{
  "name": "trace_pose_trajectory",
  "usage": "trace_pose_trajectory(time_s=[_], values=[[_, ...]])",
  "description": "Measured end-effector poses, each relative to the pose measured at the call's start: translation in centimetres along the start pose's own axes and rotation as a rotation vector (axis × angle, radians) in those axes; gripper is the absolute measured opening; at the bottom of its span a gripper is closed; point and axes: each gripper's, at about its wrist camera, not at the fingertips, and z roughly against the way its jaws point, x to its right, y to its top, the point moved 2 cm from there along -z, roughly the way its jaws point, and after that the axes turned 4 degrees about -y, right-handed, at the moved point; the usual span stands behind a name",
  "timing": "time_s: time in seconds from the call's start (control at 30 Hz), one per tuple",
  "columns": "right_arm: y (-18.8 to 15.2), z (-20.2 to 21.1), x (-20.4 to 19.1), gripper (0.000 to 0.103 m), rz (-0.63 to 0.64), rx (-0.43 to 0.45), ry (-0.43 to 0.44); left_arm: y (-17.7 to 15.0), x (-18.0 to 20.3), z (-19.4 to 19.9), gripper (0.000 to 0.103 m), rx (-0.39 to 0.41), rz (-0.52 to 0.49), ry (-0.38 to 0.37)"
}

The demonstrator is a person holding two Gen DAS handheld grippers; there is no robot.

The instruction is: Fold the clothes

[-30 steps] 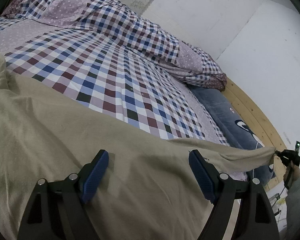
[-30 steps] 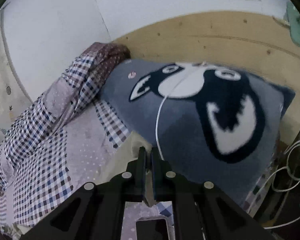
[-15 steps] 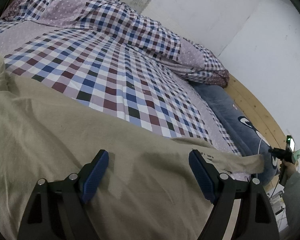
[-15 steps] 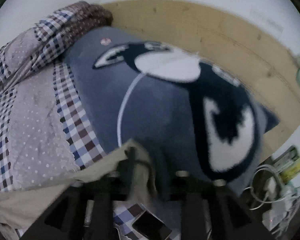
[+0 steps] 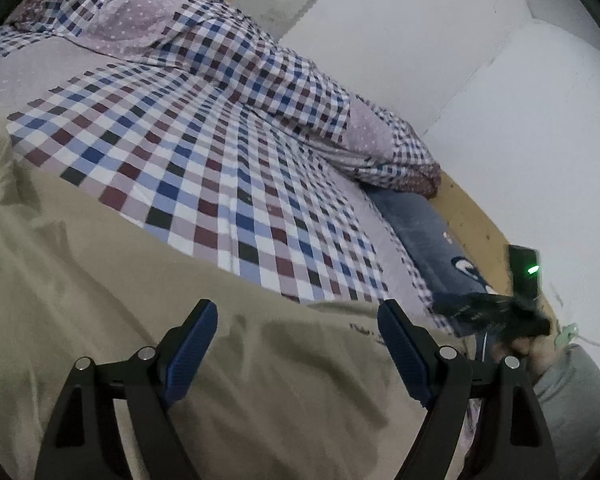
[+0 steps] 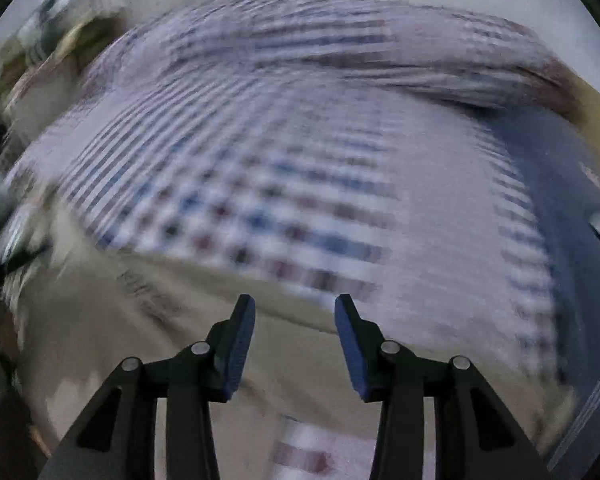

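The left claw has its two blue pads wide apart and holds nothing. The beige garment lies spread on the bed directly under this claw and reaches past both pads, to the left and to the right of it. Ahead of the claw, beyond the far edge of the garment, the checked bedsheet shows, and further ahead a bunched checked quilt lies along the white wall. To the right and ahead of the left claw there is a blue pillow against the wooden headboard.

The right claw also stands with the pads apart, less wide, and nothing is between them. Its view is strongly blurred. The beige garment lies below this claw and to its left, and the checked bedsheet is ahead of it. The blue pillow is at its right side
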Motion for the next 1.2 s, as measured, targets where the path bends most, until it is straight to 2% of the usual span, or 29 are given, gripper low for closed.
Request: trace_pose_trajectory(time_s=[0.07,0.17,0.37,0.43,0.47,0.53,0.6,0.7,0.83,0.9,0.97,1.07,1.13,1.2], values=[[1.3,-2.6,-3.4,0.044,0.127,-0.044,0.034,0.7,-0.5,0.5,0.086,0.015,0.018,-0.001],[2.8,-6.1,-6.4,0.044,0.263,-0.107,0.027,1.4,-1.3,1.1,0.085,0.034,0.05,-0.007],[3.5,-11.4,-7.3,0.044,0.412,-0.266,0.028,2.1,-2.4,1.5,0.085,0.048,0.108,-0.016],[3.3,-11.8,-7.3,0.044,0.431,-0.28,0.037,2.1,-2.5,1.5,0.085,0.048,0.111,-0.019],[3.2,-12.0,-7.3,0.034,0.441,-0.286,0.04,2.1,-2.5,1.5,0.086,0.048,0.113,-0.021],[3.2,-11.5,-7.3,0.001,0.462,-0.259,-0.023,2.0,-2.3,1.6,0.085,0.053,0.106,-0.019],[3.5,-10.3,-7.4,0.001,0.479,-0.202,-0.087,1.9,-2.1,1.8,0.085,0.063,0.093,-0.01],[5.0,-7.4,-6.5,0.0,0.437,-0.043,-0.214,1.9,-1.8,2.1,0.086,0.088,0.073,0.005],[7.4,-1.1,-4.5,0.001,0.296,0.286,-0.509,2.1,-1.9,3.1,0.085,0.141,0.075,0.018],[7.4,2.0,-4.6,0.001,0.239,0.427,-0.592,2.2,-2.1,3.3,0.085,0.145,0.084,0.02],[7.4,2.7,-5.5,0.001,0.236,0.44,-0.613,2.0,-2.4,2.9,0.085,0.117,0.094,0.023],[6.1,2.1,-6.1,0.001,0.285,0.374,-0.561,1.8,-2.4,2.3,0.085,0.074,0.089,0.024],[3.5,1.6,-6.5,0.001,0.34,0.313,-0.501,1.6,-2.1,1.9,0.085,0.051,0.079,0.029],[0.2,1.9,-7.7,0.001,0.397,0.266,-0.392,1.4,-1.8,1.7,0.085,0.039,0.061,0.05]])
